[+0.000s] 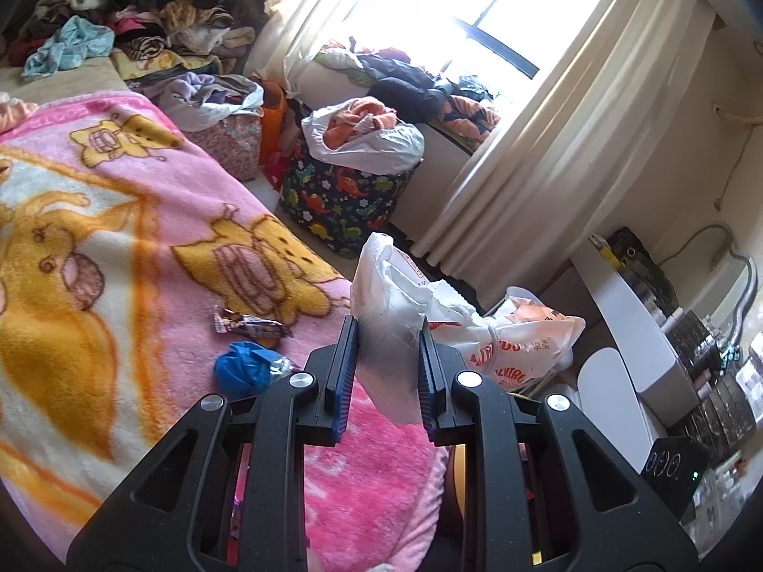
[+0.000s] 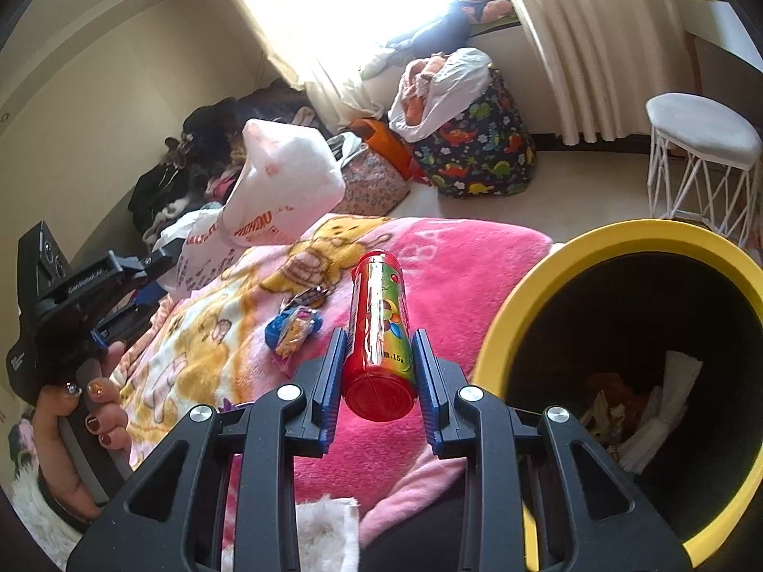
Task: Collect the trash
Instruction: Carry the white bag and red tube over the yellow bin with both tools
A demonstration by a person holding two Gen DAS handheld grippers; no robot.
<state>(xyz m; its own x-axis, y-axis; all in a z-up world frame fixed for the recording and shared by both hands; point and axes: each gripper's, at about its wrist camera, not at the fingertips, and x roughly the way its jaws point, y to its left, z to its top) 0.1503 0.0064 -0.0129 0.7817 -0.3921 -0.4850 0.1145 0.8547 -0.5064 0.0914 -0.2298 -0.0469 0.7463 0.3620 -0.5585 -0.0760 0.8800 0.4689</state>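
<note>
My left gripper (image 1: 387, 329) is shut on a white plastic bag (image 1: 396, 305) with red print, held above the edge of the pink blanket; the bag also shows in the right wrist view (image 2: 281, 190). My right gripper (image 2: 376, 338) is shut on a red candy tube (image 2: 379, 329), held over the blanket beside the yellow-rimmed trash bin (image 2: 524, 305), which holds paper and wrappers. A blue wrapper (image 1: 243, 369) (image 2: 293, 329) and a purple candy wrapper (image 1: 250, 324) (image 2: 305, 298) lie on the pink cartoon blanket (image 1: 119, 238).
A dinosaur-print basket (image 1: 343, 195) (image 2: 481, 157) holds a white bag of clothes. Clothes are piled at the far end of the bed (image 1: 143, 9). A white wire stool (image 2: 701, 162) stands on the floor. A white desk (image 1: 634, 314) with dark boxes is at right.
</note>
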